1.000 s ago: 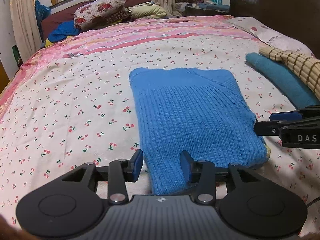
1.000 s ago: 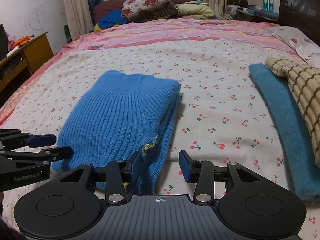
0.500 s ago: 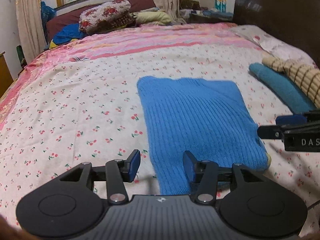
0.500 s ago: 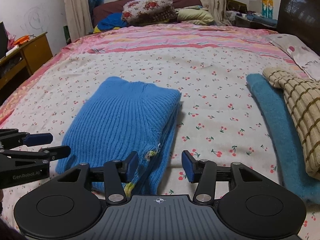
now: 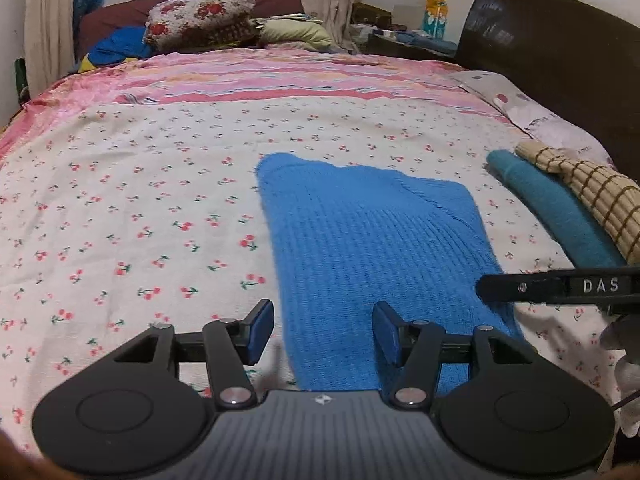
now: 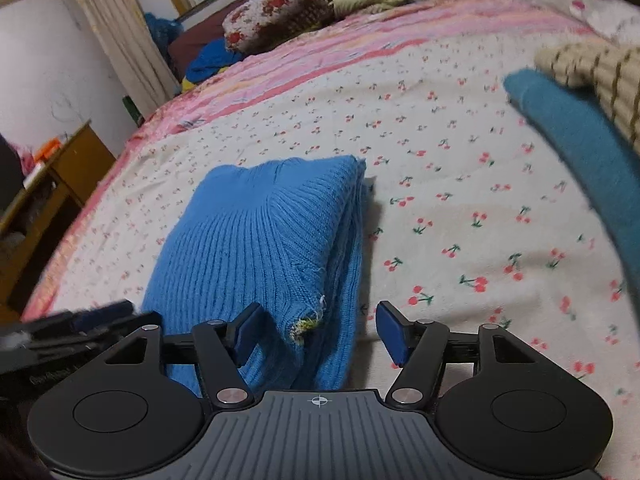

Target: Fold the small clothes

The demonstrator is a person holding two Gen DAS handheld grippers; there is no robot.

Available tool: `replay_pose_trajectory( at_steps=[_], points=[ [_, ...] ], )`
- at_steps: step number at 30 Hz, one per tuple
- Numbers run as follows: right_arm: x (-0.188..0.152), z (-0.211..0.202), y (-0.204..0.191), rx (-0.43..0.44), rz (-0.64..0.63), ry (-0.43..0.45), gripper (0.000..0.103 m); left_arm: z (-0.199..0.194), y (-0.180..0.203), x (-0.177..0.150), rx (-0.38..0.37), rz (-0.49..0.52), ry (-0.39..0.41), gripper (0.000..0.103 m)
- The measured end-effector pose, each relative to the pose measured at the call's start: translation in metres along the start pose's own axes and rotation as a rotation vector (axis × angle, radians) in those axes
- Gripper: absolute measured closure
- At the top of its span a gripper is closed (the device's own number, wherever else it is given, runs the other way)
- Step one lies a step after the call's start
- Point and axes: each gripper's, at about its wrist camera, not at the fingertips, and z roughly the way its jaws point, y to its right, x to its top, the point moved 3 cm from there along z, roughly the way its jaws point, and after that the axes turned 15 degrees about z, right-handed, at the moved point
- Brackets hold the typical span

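Note:
A blue ribbed knit sweater [image 5: 372,248] lies folded into a rectangle on the cherry-print bedsheet [image 5: 140,208]. It also shows in the right wrist view [image 6: 260,240], with a frayed yellow-green spot at its near corner. My left gripper [image 5: 323,334] is open and empty, just above the sweater's near left edge. My right gripper [image 6: 318,332] is open and empty, over the sweater's near right corner. The right gripper's finger also shows at the right of the left wrist view [image 5: 552,286].
A teal folded garment [image 5: 556,216] and a beige striped knit [image 5: 588,188] lie at the right of the bed. Pillows and bedding [image 5: 200,16] are piled at the far end. A dark headboard [image 5: 560,52] stands right. A wooden desk [image 6: 52,184] stands left.
Both grippers have pulled back a little and stayed open. The right wrist view has tilted and swung left. The sweater has not moved.

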Motion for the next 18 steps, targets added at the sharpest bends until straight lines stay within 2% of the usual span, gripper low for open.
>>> replay_pose_trajectory(
  at_steps=[3, 6, 9, 13, 18],
  points=[
    [0.000, -0.005, -0.003, -0.027, -0.036, 0.019, 0.041, -0.001, 0.010, 0.000, 0.060, 0.048, -0.022, 0.043],
    [-0.005, -0.008, -0.011, -0.081, -0.120, 0.040, 0.041, -0.001, 0.019, -0.003, 0.076, 0.055, -0.030, 0.042],
    [-0.012, -0.005, -0.012, -0.119, -0.132, 0.025, 0.041, -0.002, 0.026, -0.008, 0.109, 0.067, -0.058, 0.039],
    [-0.017, -0.016, -0.014, -0.112, -0.123, 0.041, 0.041, -0.006, 0.029, -0.013, 0.134, 0.071, -0.073, 0.037],
    [-0.031, -0.035, -0.028, -0.132, -0.193, 0.095, 0.041, -0.013, 0.035, -0.019, 0.180, 0.063, -0.089, 0.031]
  ],
)
